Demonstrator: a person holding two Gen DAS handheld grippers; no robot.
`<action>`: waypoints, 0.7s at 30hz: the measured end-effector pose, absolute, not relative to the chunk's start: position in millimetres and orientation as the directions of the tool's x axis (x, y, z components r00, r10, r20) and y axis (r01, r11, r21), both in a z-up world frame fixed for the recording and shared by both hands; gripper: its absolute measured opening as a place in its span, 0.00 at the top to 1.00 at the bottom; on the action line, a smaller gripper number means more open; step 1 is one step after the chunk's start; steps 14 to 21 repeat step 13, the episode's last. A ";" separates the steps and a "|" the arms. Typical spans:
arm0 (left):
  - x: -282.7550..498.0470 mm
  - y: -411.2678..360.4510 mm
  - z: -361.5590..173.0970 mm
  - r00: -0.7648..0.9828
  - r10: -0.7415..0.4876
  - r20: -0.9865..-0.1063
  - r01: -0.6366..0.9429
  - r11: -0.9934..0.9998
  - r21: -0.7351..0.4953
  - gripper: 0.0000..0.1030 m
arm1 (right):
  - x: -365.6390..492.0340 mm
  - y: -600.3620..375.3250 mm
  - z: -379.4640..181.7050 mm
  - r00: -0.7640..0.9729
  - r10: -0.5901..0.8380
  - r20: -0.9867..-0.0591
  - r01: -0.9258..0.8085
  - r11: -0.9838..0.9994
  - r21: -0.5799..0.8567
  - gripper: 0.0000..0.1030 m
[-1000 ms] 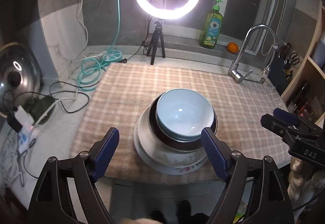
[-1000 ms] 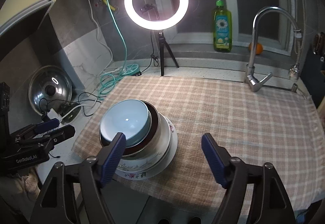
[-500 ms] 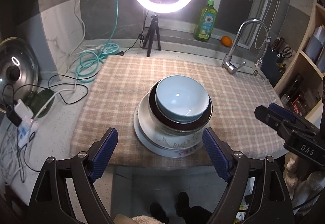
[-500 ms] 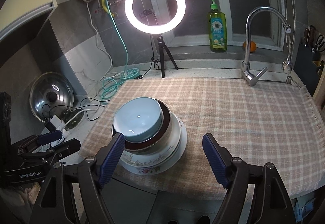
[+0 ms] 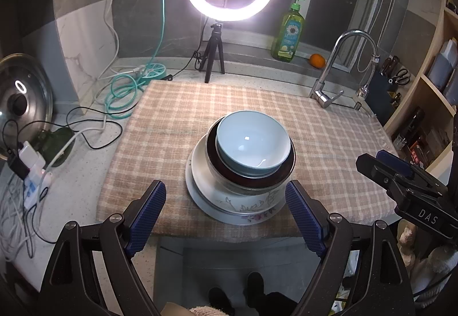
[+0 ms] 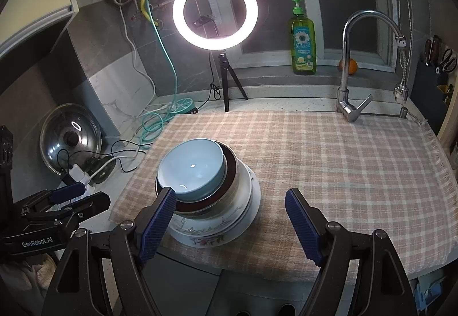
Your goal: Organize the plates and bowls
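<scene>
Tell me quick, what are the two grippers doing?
Left gripper: open, holding nothing, the stack of bowls beyond it.
Right gripper: open, holding nothing.

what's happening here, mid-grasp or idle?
Idle. A person holds two grippers over a kitchen counter. The dishes sit nested in one stack on the checked cloth: a light blue bowl in a dark-rimmed bowl, in a floral bowl, on a white plate. The left gripper and the right gripper both hover short of the stack, jaws open and empty.
</scene>
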State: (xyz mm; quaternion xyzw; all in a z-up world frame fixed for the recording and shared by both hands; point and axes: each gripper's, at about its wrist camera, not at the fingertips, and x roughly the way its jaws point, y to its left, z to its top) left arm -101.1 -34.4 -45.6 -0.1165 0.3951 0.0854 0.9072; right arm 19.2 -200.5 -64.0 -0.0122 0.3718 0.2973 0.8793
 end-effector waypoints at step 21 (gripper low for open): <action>-99.8 -34.5 -45.4 0.689 0.071 -0.721 -0.242 0.960 -0.138 0.17 | 22.7 -199.6 -65.4 0.542 0.512 -0.666 -0.532 0.823 0.200 0.27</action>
